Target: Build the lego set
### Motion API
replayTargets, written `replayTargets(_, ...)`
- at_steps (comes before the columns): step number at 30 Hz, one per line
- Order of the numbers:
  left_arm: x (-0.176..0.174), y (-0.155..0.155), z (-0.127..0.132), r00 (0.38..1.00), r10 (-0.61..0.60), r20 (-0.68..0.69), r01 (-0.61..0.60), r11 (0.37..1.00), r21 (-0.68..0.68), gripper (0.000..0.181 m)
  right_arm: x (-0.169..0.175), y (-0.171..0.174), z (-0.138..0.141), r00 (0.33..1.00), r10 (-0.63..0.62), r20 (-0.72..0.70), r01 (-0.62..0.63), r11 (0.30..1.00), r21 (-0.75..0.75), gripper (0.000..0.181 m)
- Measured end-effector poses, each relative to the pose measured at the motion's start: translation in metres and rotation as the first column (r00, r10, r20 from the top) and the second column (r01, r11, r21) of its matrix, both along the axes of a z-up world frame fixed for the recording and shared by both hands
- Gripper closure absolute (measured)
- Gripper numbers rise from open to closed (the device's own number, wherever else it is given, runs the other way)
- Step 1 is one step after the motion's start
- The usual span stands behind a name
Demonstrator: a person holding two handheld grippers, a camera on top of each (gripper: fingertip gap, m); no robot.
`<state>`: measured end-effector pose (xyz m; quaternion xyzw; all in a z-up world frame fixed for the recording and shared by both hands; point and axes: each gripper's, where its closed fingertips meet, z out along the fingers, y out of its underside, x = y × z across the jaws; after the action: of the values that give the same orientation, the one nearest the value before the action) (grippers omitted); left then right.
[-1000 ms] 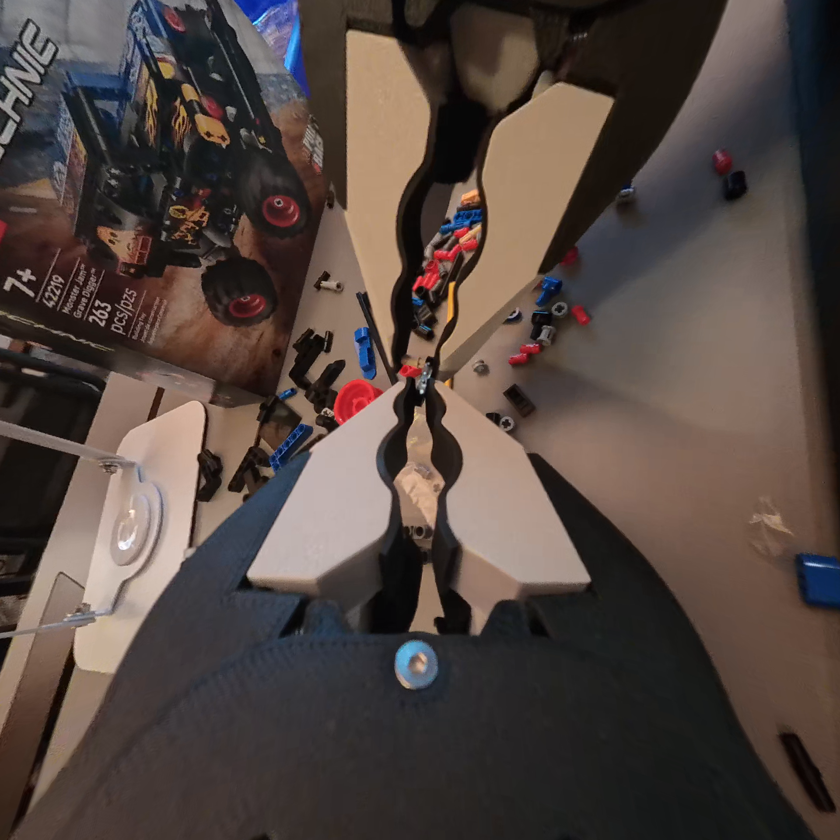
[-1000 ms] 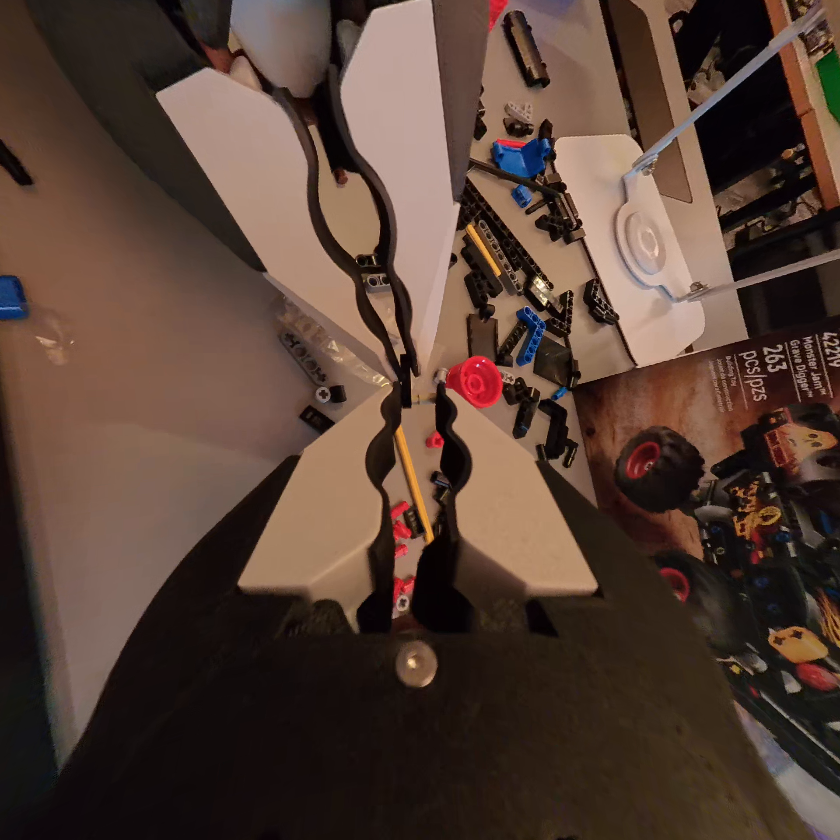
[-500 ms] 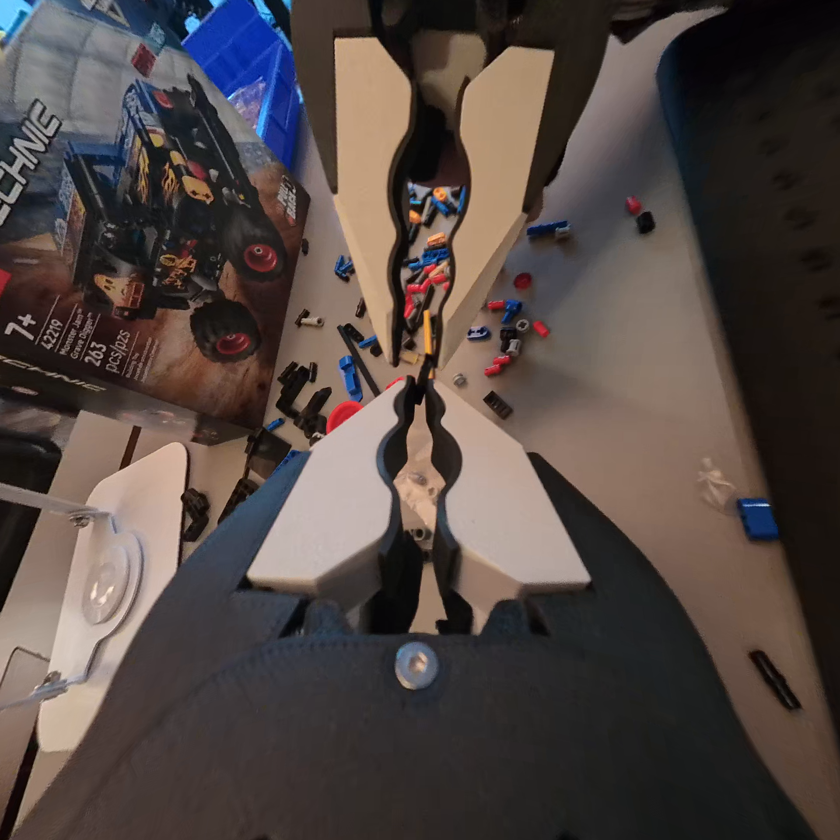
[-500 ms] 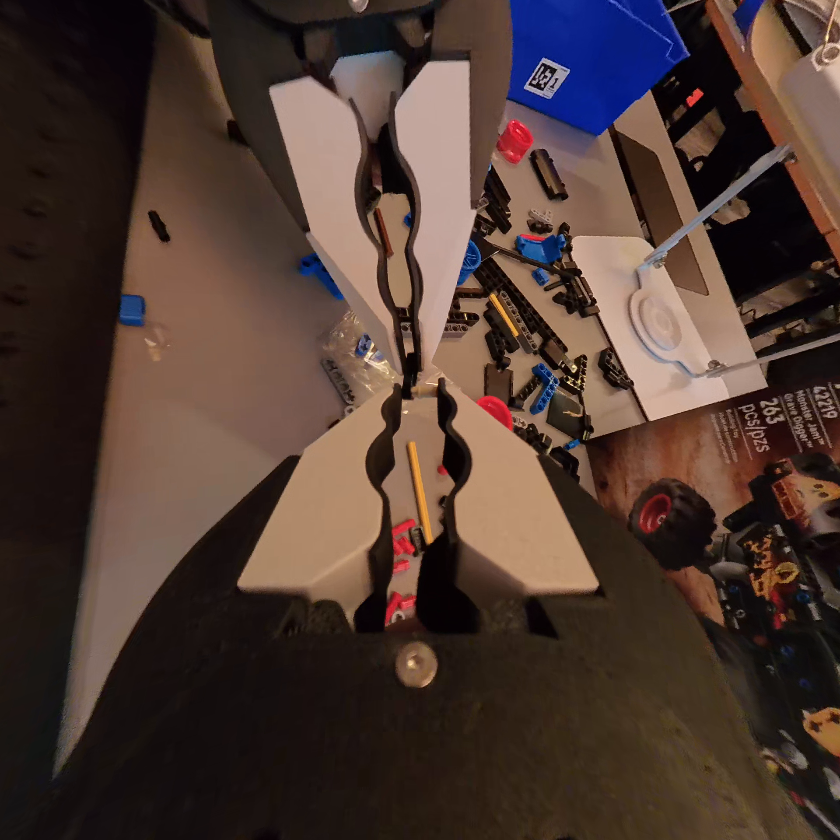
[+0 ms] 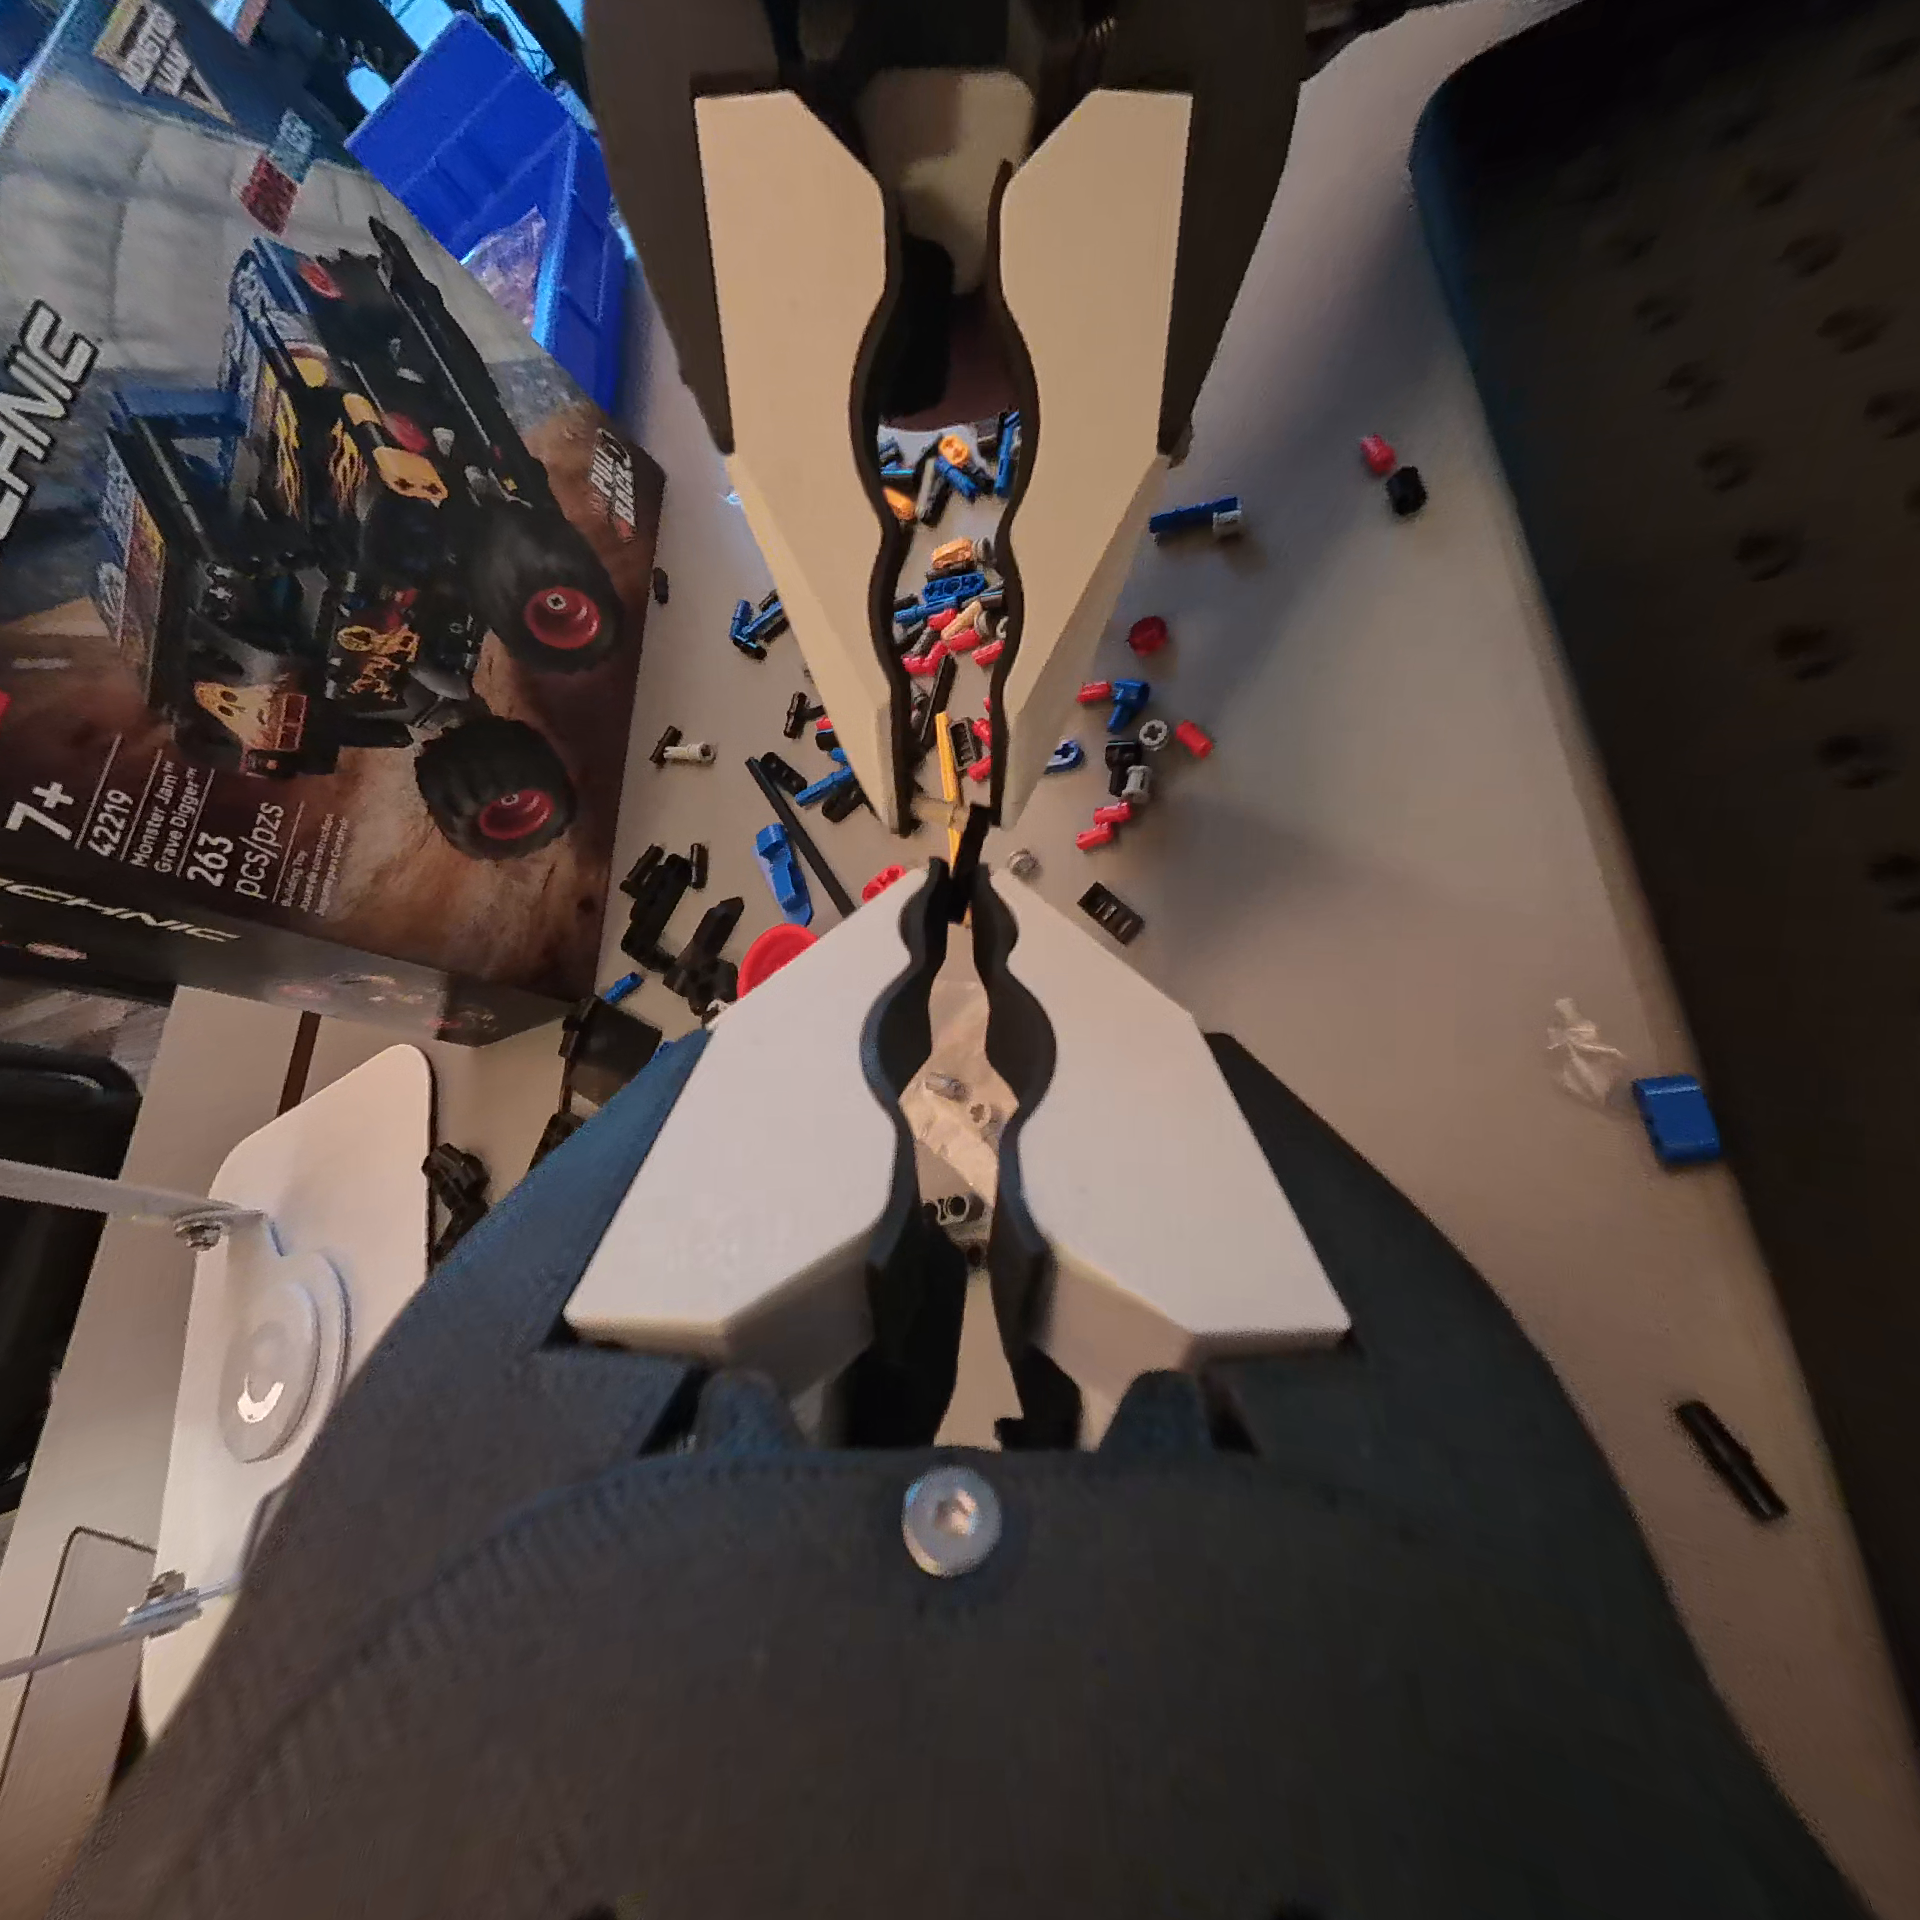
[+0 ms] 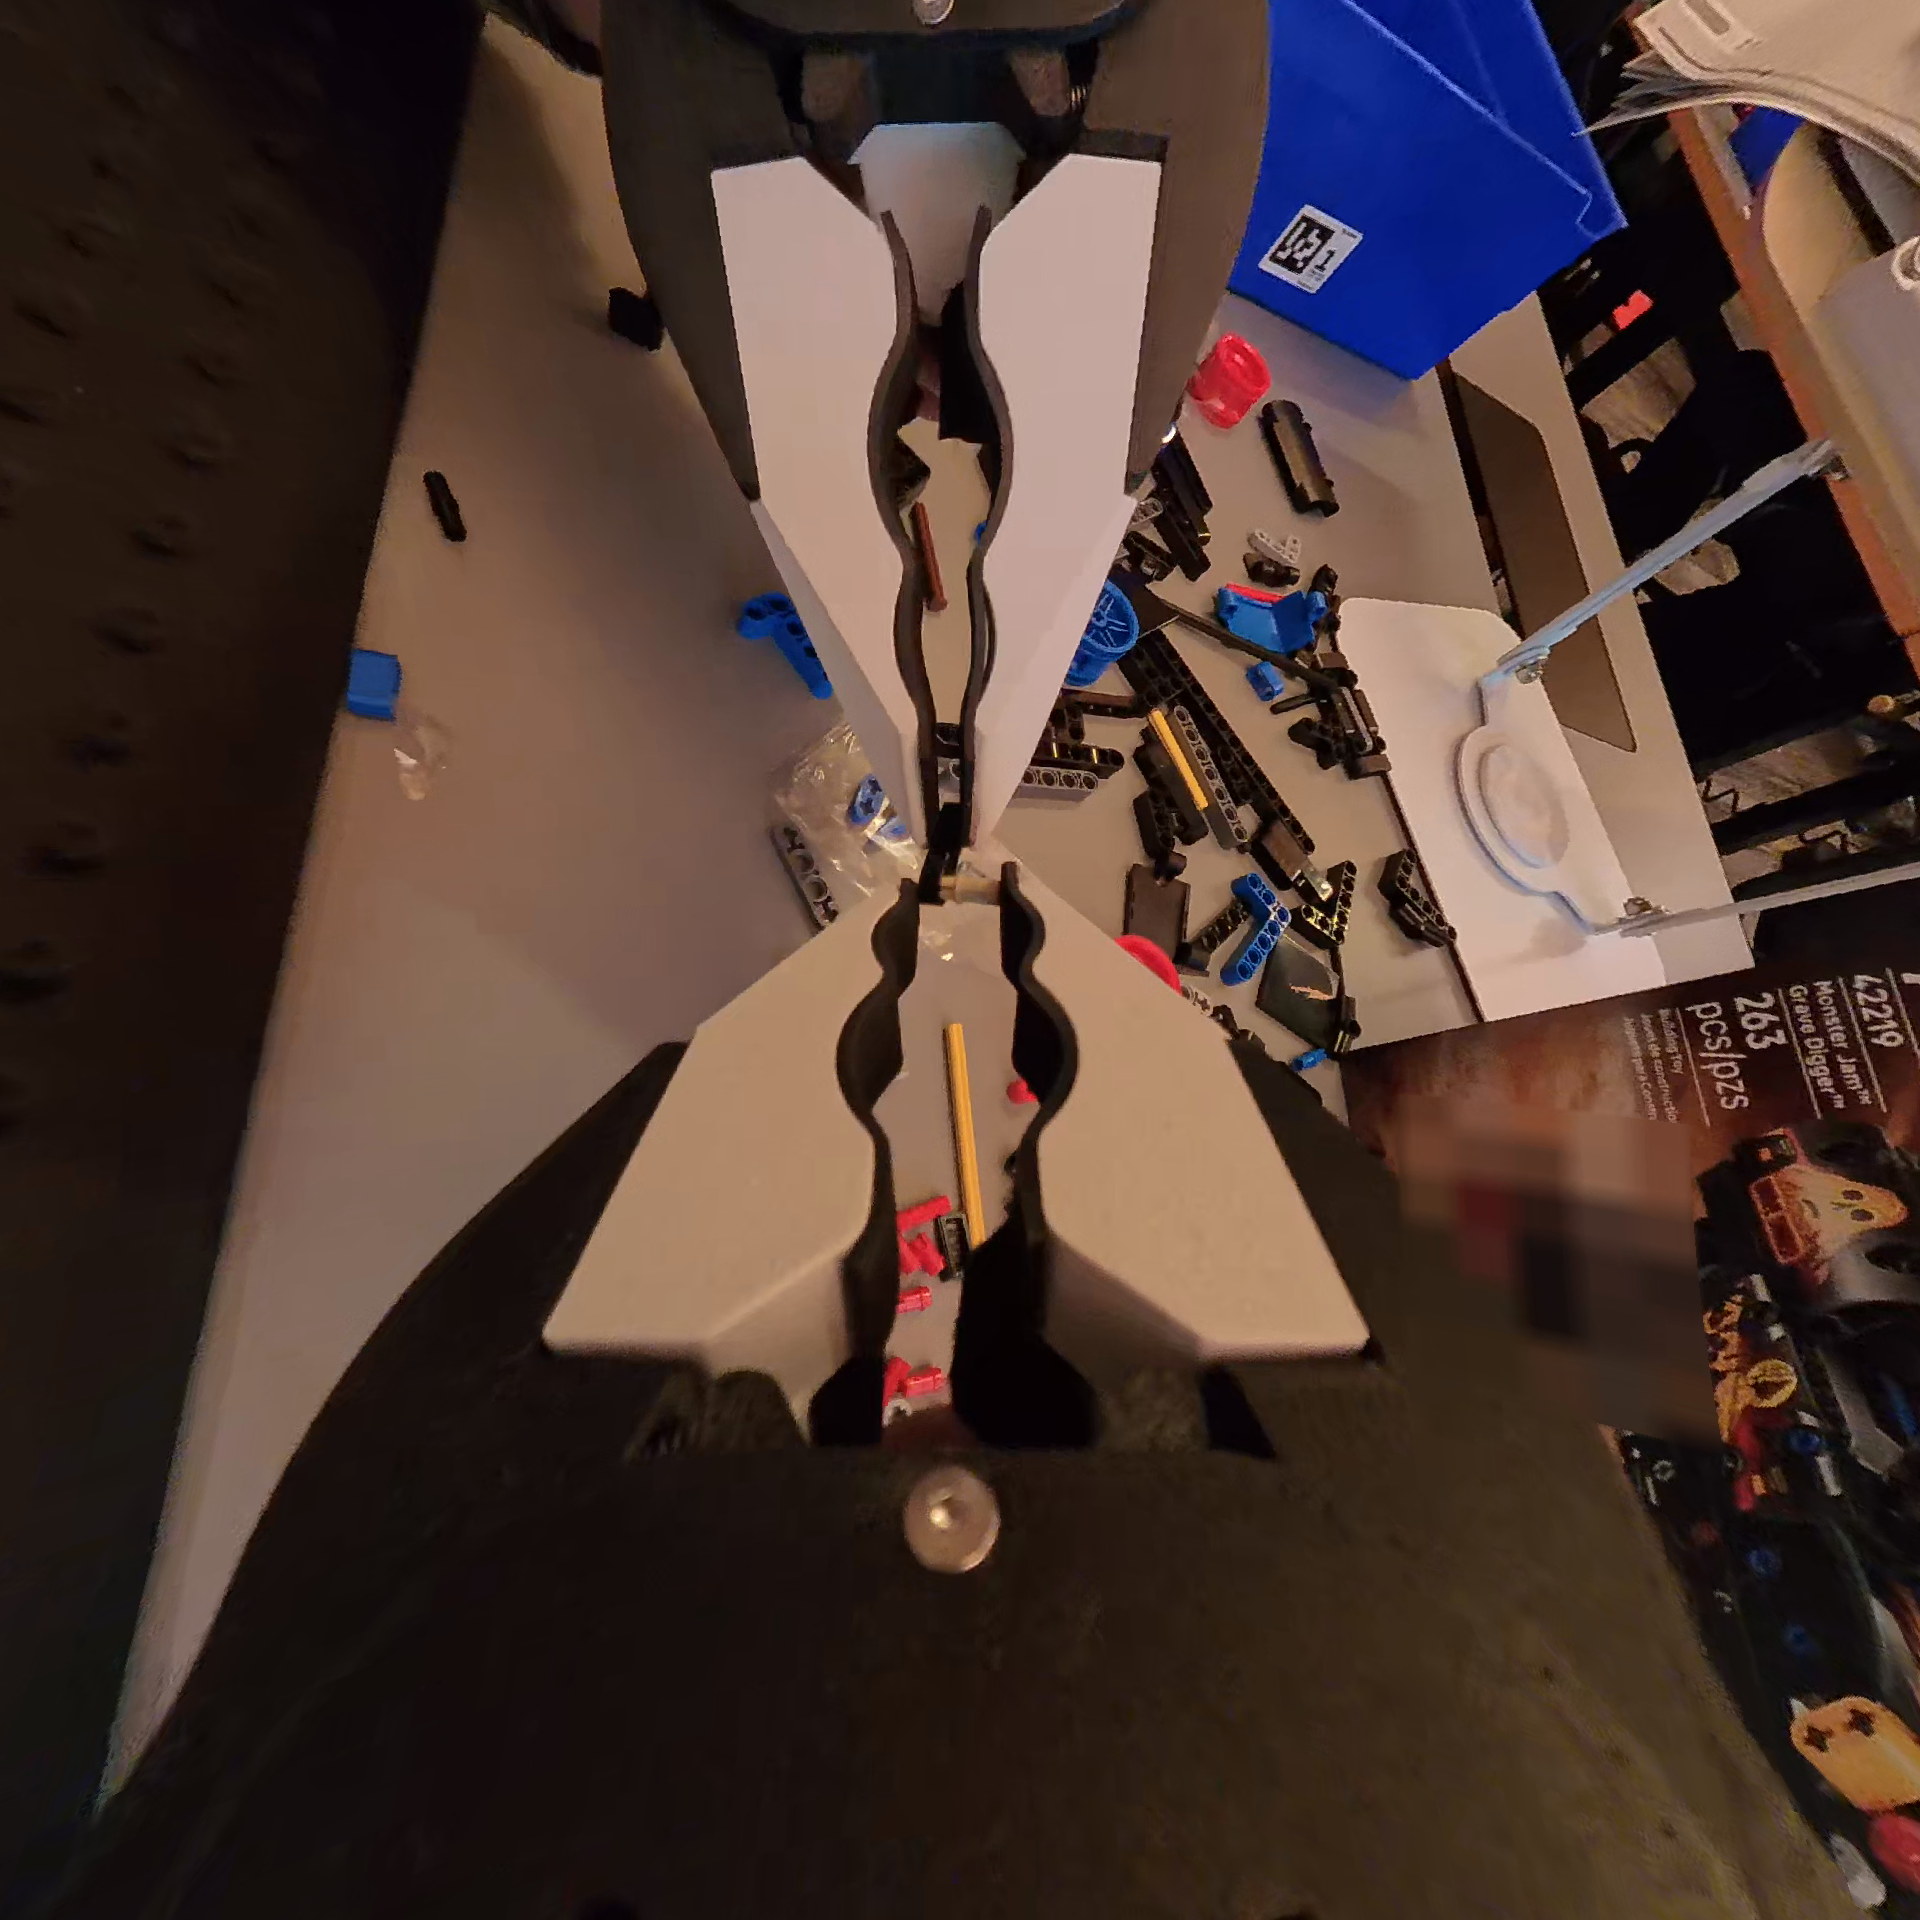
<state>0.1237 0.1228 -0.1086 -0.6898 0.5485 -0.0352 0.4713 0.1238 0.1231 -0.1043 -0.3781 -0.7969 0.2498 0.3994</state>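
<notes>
My left gripper (image 5: 957,885) is shut on a small black Lego piece (image 5: 972,840) that sticks out past its tips. My right gripper (image 6: 961,889) is shut on a short tan pin (image 6: 971,889) held crosswise between its tips. The two grippers meet tip to tip above the grey table (image 5: 1351,935), and the black piece (image 6: 945,847) touches the tan pin. The right gripper (image 5: 951,821) fills the top of the left wrist view. The left gripper (image 6: 949,821) fills the top of the right wrist view.
Loose black, red and blue pieces (image 5: 956,613) lie scattered below. The set's box (image 5: 291,582) lies to one side, beside a white stand base (image 6: 1538,790) and a blue bin (image 6: 1403,187). A yellow axle (image 6: 963,1132) and a plastic bag (image 6: 831,800) lie under the grippers. My left and right fingertips are right by each other.
Both grippers have risen away from the table while staying tip to tip. The opposite gripper has swung from tilted to straight in each view. The grips have not changed.
</notes>
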Motion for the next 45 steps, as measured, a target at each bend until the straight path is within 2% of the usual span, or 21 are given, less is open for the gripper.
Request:
replayTargets(16,-0.003,0.005,-0.007,0.999,0.033,-0.031,-0.033,0.999,0.008,0.178,-0.003,0.001,-0.016,0.997,-0.006,0.081,0.002,0.999,0.041,0.172)
replayTargets(20,-0.007,0.006,0.004,0.999,0.041,0.024,-0.041,0.999,0.009,0.178,-0.006,0.005,-0.002,0.999,-0.038,0.009,0.037,0.999,0.039,0.170)
replayTargets(24,-0.011,0.006,0.008,0.997,0.072,-0.003,-0.072,0.996,0.048,0.179,-0.010,0.010,0.004,0.995,-0.098,-0.016,0.099,0.992,0.073,0.170)
replayTargets(32,-0.020,0.010,0.030,0.980,0.146,0.135,-0.160,0.982,0.098,0.180,-0.015,0.010,0.032,0.968,-0.233,-0.093,0.227,0.971,-0.069,0.167)
replayTargets(36,-0.024,0.011,0.040,0.968,0.178,0.175,-0.203,0.969,0.139,0.180,-0.023,0.011,0.038,0.948,-0.290,-0.132,0.284,0.957,-0.068,0.174)
replayTargets(45,-0.032,0.008,0.057,0.949,0.185,0.254,-0.232,0.958,0.168,0.180,-0.032,0.008,0.058,0.917,-0.310,-0.252,0.303,0.951,-0.064,0.176)
